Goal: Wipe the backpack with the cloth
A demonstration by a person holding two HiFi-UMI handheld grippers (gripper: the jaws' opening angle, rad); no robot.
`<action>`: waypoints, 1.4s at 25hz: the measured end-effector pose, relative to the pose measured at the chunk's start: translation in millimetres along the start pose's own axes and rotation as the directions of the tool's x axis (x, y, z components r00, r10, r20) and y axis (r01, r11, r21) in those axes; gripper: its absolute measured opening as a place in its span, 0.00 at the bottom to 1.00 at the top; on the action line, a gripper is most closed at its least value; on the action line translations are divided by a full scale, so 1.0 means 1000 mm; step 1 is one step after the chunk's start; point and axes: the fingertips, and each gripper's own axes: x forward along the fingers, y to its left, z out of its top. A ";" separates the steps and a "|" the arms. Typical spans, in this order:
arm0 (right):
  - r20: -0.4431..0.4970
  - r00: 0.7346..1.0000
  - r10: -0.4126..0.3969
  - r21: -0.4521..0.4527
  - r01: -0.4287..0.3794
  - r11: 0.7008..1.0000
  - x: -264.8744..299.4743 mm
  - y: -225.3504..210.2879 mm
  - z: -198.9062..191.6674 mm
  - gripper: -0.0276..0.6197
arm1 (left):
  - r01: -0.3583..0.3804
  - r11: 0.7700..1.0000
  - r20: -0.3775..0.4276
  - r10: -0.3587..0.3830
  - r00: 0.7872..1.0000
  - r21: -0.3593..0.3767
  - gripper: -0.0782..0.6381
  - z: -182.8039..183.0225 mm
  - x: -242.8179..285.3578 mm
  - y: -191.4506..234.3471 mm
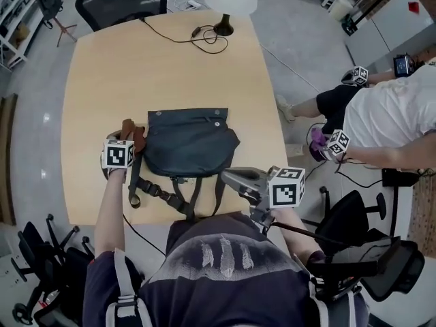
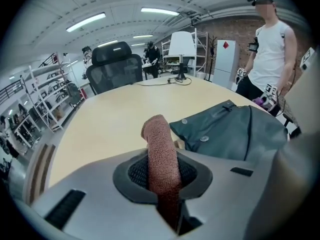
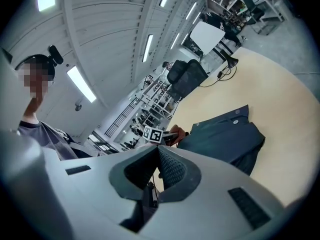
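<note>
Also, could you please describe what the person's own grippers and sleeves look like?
The left gripper and right gripper are light grey shells with black ribbed pads; each carries a white cube of black square markers. The sleeves are short and dark.

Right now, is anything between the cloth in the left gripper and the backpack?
Nothing visible stands in the way. The left gripper is shut on the cloth, close beside the backpack on the table, with no object between them. The straps trail toward the person, off that path.
</note>
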 end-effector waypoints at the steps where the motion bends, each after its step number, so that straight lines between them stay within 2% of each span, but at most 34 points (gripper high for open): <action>1: -0.002 1.000 0.004 -0.003 -0.004 1.000 -0.001 0.000 -0.001 0.05 | 0.019 1.000 -0.005 -0.019 1.000 0.003 0.19 -0.003 0.001 -0.011; 4: -0.002 1.000 0.024 -0.011 -0.024 1.000 -0.008 0.001 -0.004 0.05 | 0.060 0.998 -0.021 -0.060 0.998 0.015 0.19 -0.002 0.008 -0.044; 8: 0.012 0.999 0.036 0.006 -0.036 0.999 -0.024 0.002 -0.013 0.05 | 0.092 0.993 -0.038 -0.089 0.995 0.072 0.19 0.012 0.011 -0.083; 12: 0.042 0.998 0.041 0.027 -0.042 0.999 -0.045 0.000 -0.020 0.05 | 0.163 0.977 -0.072 -0.154 0.985 0.137 0.19 0.031 0.021 -0.131; 17: 0.070 0.996 0.050 0.023 -0.051 0.998 -0.073 -0.003 -0.022 0.05 | 0.251 0.954 -0.110 -0.235 0.966 0.165 0.19 0.052 0.036 -0.197; 20: 0.100 0.994 0.045 0.027 -0.048 0.998 -0.095 -0.005 -0.021 0.05 | 0.279 0.940 -0.138 -0.255 0.957 0.197 0.19 0.063 0.047 -0.237; 25: 0.127 0.991 0.034 0.035 -0.039 0.999 -0.125 -0.014 -0.024 0.05 | 0.305 0.940 -0.125 -0.287 0.950 0.154 0.19 0.084 0.051 -0.271; 27: 0.140 0.990 0.029 0.043 -0.036 0.998 -0.138 -0.018 -0.025 0.05 | 0.344 0.930 -0.131 -0.327 0.936 0.132 0.19 0.089 0.051 -0.292; 29: 0.160 0.987 0.023 0.045 -0.031 0.999 -0.149 -0.022 -0.021 0.05 | 0.384 0.912 -0.144 -0.364 0.920 0.148 0.19 0.099 0.050 -0.315; 31: 0.172 0.985 0.029 0.041 -0.036 0.999 -0.154 -0.023 -0.018 0.05 | 0.445 0.884 -0.133 -0.429 0.894 0.140 0.19 0.112 0.041 -0.335; 32: 0.172 0.985 0.035 0.039 -0.042 0.998 -0.155 -0.023 -0.017 0.05 | 0.497 0.862 -0.104 -0.488 0.867 0.099 0.19 0.120 0.032 -0.346; 33: 0.168 0.985 0.040 0.037 -0.047 0.998 -0.155 -0.024 -0.017 0.05 | 0.559 0.828 -0.055 -0.557 0.829 0.039 0.19 0.130 0.020 -0.357; 35: 0.160 0.986 0.047 0.033 -0.052 0.998 -0.155 -0.024 -0.016 0.05 | 0.678 0.731 0.075 -0.674 0.735 -0.076 0.19 0.155 -0.004 -0.378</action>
